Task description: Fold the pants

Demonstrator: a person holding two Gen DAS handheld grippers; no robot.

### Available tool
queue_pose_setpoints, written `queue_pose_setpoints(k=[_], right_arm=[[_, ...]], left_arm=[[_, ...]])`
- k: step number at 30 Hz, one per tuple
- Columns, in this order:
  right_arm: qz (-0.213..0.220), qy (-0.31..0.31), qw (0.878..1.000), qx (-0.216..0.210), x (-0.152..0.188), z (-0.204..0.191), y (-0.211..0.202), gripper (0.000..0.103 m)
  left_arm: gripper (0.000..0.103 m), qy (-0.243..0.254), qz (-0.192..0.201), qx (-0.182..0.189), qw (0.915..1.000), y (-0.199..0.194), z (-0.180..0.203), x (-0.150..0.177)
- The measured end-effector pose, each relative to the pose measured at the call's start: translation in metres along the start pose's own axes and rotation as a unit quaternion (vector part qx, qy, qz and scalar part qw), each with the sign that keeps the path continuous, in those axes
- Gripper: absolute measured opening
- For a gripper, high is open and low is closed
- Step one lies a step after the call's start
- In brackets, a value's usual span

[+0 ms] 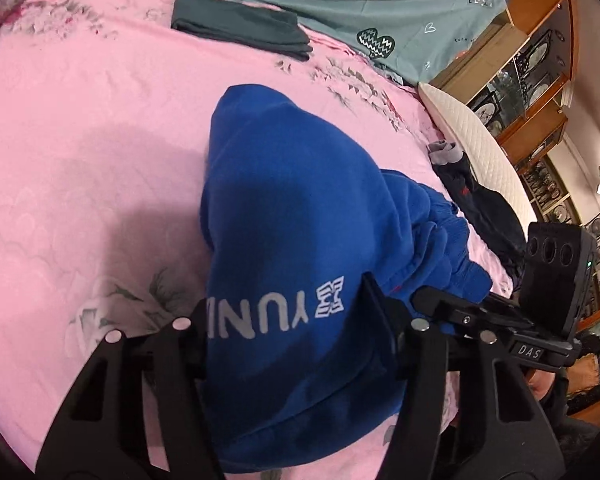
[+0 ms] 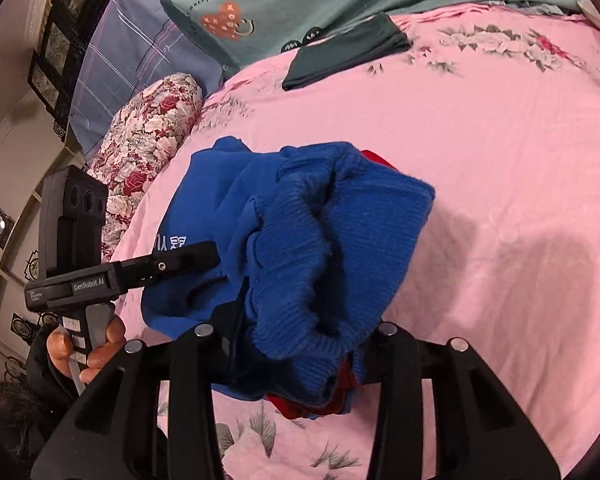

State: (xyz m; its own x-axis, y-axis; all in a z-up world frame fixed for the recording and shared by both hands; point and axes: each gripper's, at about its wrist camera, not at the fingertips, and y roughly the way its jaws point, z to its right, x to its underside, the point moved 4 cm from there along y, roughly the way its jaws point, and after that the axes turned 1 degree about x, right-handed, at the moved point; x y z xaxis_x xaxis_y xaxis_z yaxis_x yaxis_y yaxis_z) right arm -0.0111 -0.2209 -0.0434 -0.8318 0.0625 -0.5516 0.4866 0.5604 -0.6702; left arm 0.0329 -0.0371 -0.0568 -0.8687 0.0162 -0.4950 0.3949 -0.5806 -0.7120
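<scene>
Partly bunched, blue pants (image 1: 284, 208) hide both grippers' fingertips on the pink sheet (image 1: 80, 140).

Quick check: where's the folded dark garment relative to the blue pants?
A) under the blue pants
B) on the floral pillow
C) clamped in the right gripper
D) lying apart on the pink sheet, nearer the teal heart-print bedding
D: the folded dark garment lies flat on the pink sheet at the edge of the teal bedding, with bare sheet between it and the blue pants.

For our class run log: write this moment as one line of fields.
scene: blue pants bunched on pink bedspread | left gripper: shut on blue pants | right gripper: shut on blue pants
</scene>
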Motion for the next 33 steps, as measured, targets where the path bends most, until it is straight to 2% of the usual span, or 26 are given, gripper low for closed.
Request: queue_pose_setpoints(k=[6, 9, 16, 18, 21, 23, 28, 30, 31, 32, 33], right_arm=[[0.029, -0.021, 0.999, -0.002, -0.010, -0.013, -0.014, 0.040], [0.039, -0.031, 0.999, -0.006, -0.020, -0.016, -0.022, 0.040], [0.018, -0.013, 1.000, -0.010, -0.026, -0.003, -0.005, 0.040], [0.017, -0.017, 1.000, -0.007, -0.035, -0.004, -0.002, 0.040], [0.024, -0.041, 0.999, 0.004, -0.075, -0.010, -0.001, 0.040], [0.037, -0.061, 0.997, 0.015, -0.113, -0.016, 0.000, 0.040], [0.084, -0.088, 0.991, 0.047, -0.240, -0.019, 0.023, 0.040], [0.103, -0.091, 0.989, 0.057, -0.291, -0.013, 0.044, 0.041], [0.114, -0.093, 0.987, 0.065, -0.315, -0.007, 0.059, 0.046], [0.117, -0.095, 0.986, 0.077, -0.334, 0.001, 0.077, 0.059], [0.114, -0.095, 0.985, 0.090, -0.349, 0.010, 0.095, 0.065]], left_arm=[[0.061, -0.023, 0.012, 0.014, 0.9996, -0.013, -0.002, -0.006], [0.061, -0.017, 0.031, 0.013, 0.9993, -0.020, 0.002, -0.015], [0.061, -0.035, 0.016, -0.001, 0.9992, -0.008, -0.009, -0.018], [0.061, -0.034, 0.018, -0.005, 0.9992, -0.006, -0.009, -0.028], [0.061, -0.022, 0.028, -0.013, 0.9993, -0.006, -0.004, -0.068], [0.061, -0.011, 0.043, -0.020, 0.9988, -0.008, -0.002, -0.117], [0.061, -0.009, 0.096, -0.028, 0.9950, 0.000, -0.012, -0.246], [0.069, -0.001, 0.113, -0.046, 0.9925, 0.019, -0.024, -0.298], [0.073, -0.002, 0.119, -0.051, 0.9915, 0.030, -0.031, -0.317], [0.090, -0.005, 0.120, -0.059, 0.9910, 0.047, -0.045, -0.339], [0.101, -0.004, 0.119, -0.075, 0.9901, 0.063, -0.059, -0.354]])
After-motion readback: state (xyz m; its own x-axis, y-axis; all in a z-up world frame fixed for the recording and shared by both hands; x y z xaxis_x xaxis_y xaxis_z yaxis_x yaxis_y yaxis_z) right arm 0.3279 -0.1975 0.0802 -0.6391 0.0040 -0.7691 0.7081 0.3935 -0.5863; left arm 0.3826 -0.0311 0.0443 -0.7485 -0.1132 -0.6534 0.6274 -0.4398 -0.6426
